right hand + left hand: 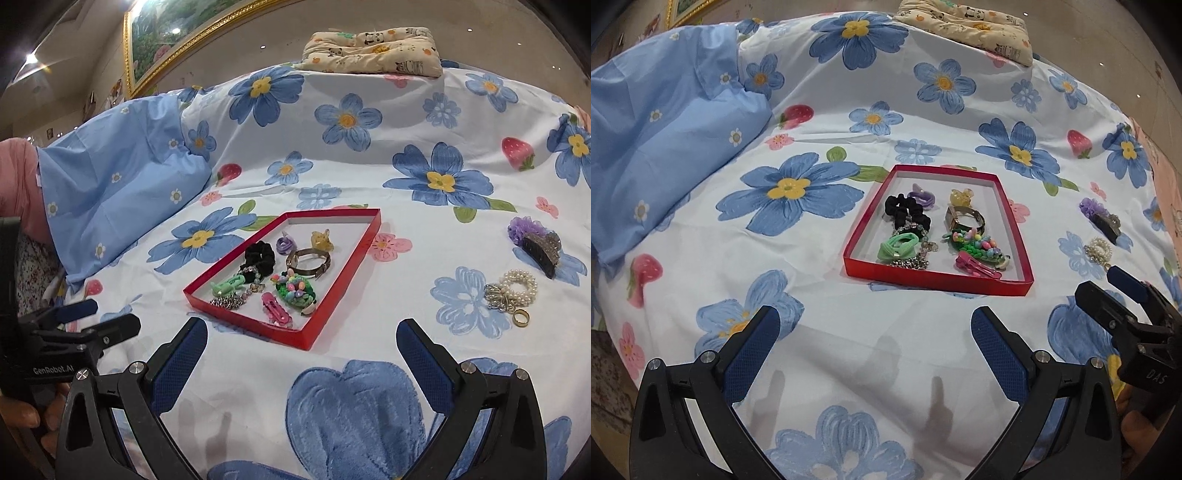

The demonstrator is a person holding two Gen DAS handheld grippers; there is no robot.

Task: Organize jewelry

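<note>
A red tray (938,281) (246,325) lies on the flowered bedsheet and holds several pieces: a black scrunchie (905,210), a watch (964,219), a green bow tie (897,243), a pink clip (977,266). To its right on the sheet lie a purple-flower claw clip (535,245), a pearl bracelet (517,288) with a silver brooch (496,295), and a gold ring (521,317). My left gripper (875,332) is open and empty in front of the tray. My right gripper (301,343) is open and empty, near the tray's front right corner.
A blue pillow (665,147) lies at the left. A cream panda-print cushion (373,50) sits at the far edge of the bed. A gold-framed picture (177,40) hangs on the wall behind. The bed drops off at the right edge.
</note>
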